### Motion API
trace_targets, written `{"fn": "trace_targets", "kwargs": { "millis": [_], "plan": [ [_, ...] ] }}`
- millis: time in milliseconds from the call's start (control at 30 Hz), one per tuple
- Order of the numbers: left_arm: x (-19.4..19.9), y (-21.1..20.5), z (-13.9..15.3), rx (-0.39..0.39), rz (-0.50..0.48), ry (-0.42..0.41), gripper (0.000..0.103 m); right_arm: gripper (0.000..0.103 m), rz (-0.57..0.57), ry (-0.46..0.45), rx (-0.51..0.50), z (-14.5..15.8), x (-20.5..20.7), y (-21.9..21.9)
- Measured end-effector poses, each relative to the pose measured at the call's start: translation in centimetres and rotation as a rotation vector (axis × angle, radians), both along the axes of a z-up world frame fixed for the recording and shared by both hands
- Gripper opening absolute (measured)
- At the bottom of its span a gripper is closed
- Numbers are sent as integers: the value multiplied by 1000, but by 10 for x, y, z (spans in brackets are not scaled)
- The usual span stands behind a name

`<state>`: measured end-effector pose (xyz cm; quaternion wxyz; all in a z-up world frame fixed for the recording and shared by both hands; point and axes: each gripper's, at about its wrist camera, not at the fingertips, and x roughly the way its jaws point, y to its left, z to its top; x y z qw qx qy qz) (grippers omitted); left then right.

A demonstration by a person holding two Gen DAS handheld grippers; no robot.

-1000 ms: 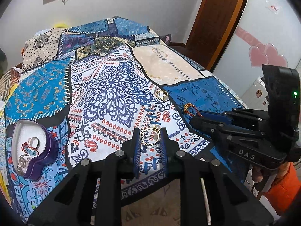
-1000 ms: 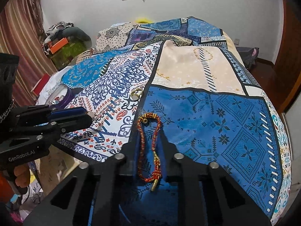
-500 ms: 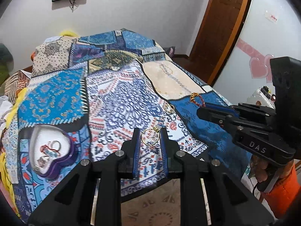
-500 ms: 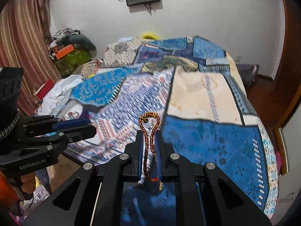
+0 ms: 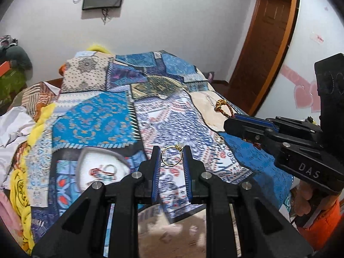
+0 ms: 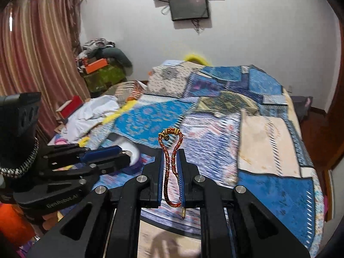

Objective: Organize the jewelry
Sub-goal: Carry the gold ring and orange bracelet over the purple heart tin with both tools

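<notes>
Holding one piece per hand above the patterned bedspread [image 5: 103, 118]. Left gripper [image 5: 171, 158]: jaws pinching a gold ring [image 5: 172, 157] upright by its rim, likely for release into the heart-shaped dish [image 5: 86, 154] lying lower left, already containing rings. Right gripper [image 6: 171, 167]: jaws pressed on a red-and-gold braided bracelet [image 6: 171, 148], loop up, tail dangling, probably bound for the same dish.
</notes>
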<state>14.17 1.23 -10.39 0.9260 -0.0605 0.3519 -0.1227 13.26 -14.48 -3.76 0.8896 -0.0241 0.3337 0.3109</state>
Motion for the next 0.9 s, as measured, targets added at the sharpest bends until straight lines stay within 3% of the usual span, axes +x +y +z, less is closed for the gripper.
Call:
{"fn": "trace_targets", "kwargs": {
  "millis": [467, 900],
  "plan": [
    [-17, 75, -2, 10, 138, -10, 19, 11, 140, 7, 20, -8, -2, 83],
    [9, 97, -56, -6, 158, 95, 19, 11, 178, 118, -18, -44, 32, 121]
  ]
}}
